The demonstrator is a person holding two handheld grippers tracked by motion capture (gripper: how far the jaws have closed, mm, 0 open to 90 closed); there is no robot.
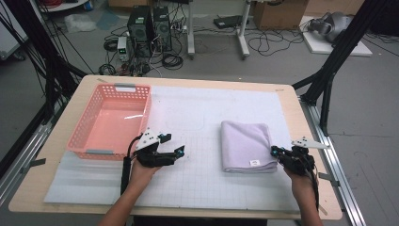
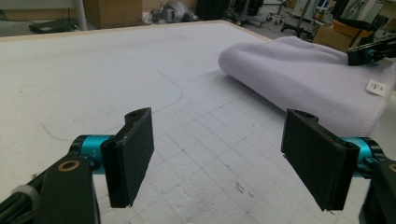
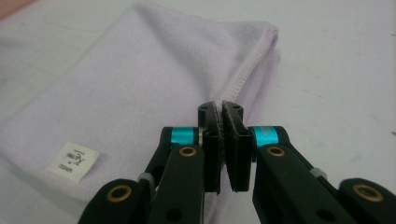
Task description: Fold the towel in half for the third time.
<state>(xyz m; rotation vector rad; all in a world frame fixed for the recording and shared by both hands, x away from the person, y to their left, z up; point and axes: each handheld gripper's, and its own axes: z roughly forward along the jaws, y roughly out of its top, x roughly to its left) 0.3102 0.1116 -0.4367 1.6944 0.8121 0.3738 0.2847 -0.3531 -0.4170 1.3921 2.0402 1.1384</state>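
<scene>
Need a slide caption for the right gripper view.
Right gripper, jaws shut on the lilac towel's stitched edge.

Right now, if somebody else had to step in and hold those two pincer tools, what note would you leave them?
Right gripper: jaws closed, pinching the hemmed edge of the folded lilac towel at its near right corner.
Left gripper: jaws wide open, nothing between them, held over the white mat left of the towel.
The towel lies folded flat on the mat, label at its near edge. The pink basket stands at the table's left with nothing in it.
Done: the towel's corner is gripped.
Left, probably: take the other side with the left gripper and carry the towel to the basket.
</scene>
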